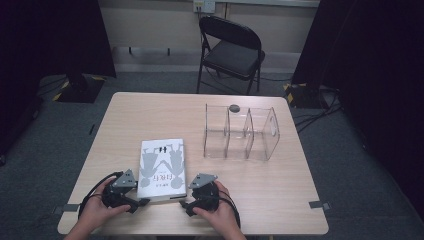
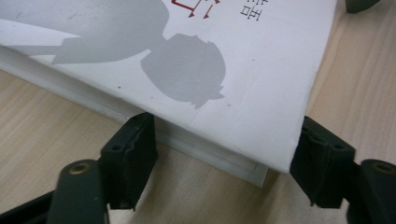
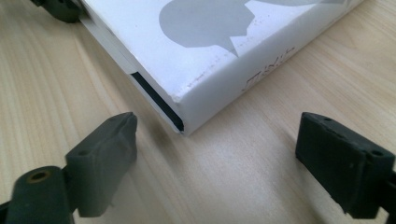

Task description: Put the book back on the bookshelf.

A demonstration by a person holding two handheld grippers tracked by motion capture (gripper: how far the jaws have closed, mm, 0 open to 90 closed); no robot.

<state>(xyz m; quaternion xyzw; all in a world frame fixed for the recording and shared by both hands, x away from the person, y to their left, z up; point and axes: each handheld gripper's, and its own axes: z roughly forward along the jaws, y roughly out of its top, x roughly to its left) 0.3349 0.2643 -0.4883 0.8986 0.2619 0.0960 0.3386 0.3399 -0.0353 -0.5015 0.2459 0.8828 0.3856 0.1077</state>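
book [image 1: 162, 169]: white, grey silhouettes (red mark too) | table [image 1: 150, 115]: light wood grain | fingers [image 2: 128, 154]: black

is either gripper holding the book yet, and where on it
Nothing is held. The left gripper is open with its jaws either side of a near corner of the book. The right gripper is open short of the other near corner.

A black folding chair [image 1: 231, 50] stands beyond the table [image 1: 280, 200].

A recording lab: black curtains [image 1: 50, 35], floor cables [image 1: 315, 112], a taped-down table [image 1: 280, 190] and a folding chair [image 1: 231, 50].
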